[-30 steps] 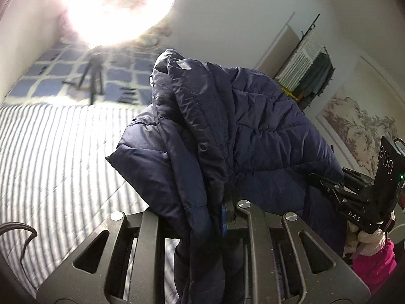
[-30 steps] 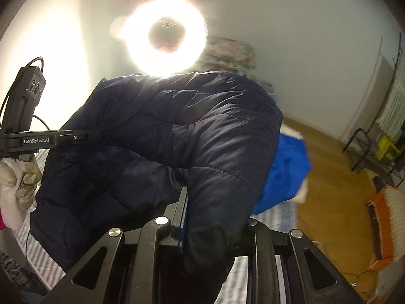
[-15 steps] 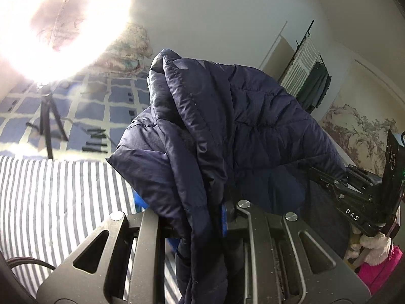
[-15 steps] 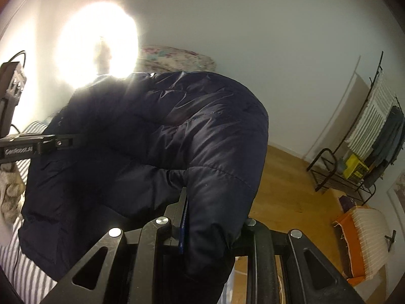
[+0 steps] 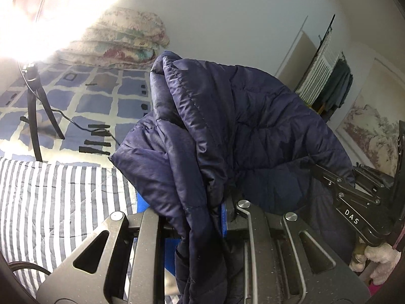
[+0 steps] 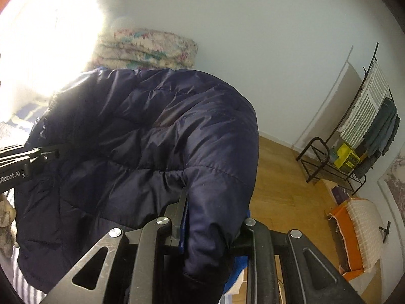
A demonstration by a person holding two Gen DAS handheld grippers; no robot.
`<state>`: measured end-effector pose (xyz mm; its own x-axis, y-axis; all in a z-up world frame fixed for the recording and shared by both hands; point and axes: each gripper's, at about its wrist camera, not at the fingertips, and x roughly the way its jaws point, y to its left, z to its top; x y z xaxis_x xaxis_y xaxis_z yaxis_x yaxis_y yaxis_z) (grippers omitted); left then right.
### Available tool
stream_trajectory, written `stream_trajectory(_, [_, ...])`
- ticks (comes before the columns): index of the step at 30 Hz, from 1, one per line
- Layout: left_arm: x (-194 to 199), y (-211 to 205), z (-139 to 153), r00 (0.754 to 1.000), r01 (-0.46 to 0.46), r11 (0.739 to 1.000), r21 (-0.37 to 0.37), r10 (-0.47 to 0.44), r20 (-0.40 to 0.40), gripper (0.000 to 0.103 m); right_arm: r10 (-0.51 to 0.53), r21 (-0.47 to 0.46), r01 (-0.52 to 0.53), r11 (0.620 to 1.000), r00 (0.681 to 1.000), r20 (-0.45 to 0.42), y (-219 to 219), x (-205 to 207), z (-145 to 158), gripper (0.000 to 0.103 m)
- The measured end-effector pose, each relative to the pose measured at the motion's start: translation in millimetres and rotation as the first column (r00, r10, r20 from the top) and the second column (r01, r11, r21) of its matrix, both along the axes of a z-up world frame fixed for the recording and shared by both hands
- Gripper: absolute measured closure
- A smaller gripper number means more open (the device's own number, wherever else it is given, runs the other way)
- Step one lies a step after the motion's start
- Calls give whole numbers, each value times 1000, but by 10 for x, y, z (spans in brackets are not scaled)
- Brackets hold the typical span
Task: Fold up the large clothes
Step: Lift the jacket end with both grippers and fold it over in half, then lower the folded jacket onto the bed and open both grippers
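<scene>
Over a striped bedcover (image 5: 50, 202), with folded quilts (image 5: 121, 43) against the wall and a drying rack (image 6: 364, 126) beyond, the navy jacket (image 5: 240, 131) hangs between the left gripper (image 5: 202, 217) and right gripper (image 6: 210, 217), both clamped on it, blocking both views.

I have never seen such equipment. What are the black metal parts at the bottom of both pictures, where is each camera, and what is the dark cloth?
No robot is here: a person holds one two-finger gripper in each hand. Each picture comes from a camera on one gripper, looking along its fingers. The left gripper and the right gripper are both shut on the navy quilted puffer jacket, held up in the air. Below lies a striped bedcover beside a blue checked blanket. Each view also shows the other gripper at its edge.
</scene>
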<state>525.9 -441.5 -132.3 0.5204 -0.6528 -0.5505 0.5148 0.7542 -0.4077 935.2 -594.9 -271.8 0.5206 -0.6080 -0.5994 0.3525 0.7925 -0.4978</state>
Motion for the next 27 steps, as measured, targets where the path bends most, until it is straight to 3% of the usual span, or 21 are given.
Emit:
stream_trajectory(11, [133, -99, -284, 999, -5, 999, 54, 7, -34, 84, -37, 73, 38, 997, 999, -19, -474, 40, -333, 79])
stream_trajectory(14, [159, -109, -327, 999, -12, 997, 72, 16, -44, 72, -49, 91, 52, 995, 998, -28, -577, 3, -396, 73])
stream_trajectory(18, [212, -86, -431, 995, -72, 988, 135, 81, -58, 30, -96, 83, 99, 992, 995, -30, -760, -115, -441, 51])
stream_trajectory(21, [237, -90, -504, 992, -89, 981, 173, 102, -69, 23, -181, 59, 184, 981, 982, -46, -930, -250, -484, 33])
stream_trajectory(24, [212, -74, -474, 992, -105, 975, 196, 117, -51, 23, -214, 107, 214, 971, 977, -12, -1041, -369, -461, 32])
stream_trajectory(27, [175, 10, -417, 989, -127, 971, 201, 140, -51, 23, -245, 81, 245, 966, 969, -9, -1035, -423, -399, 32])
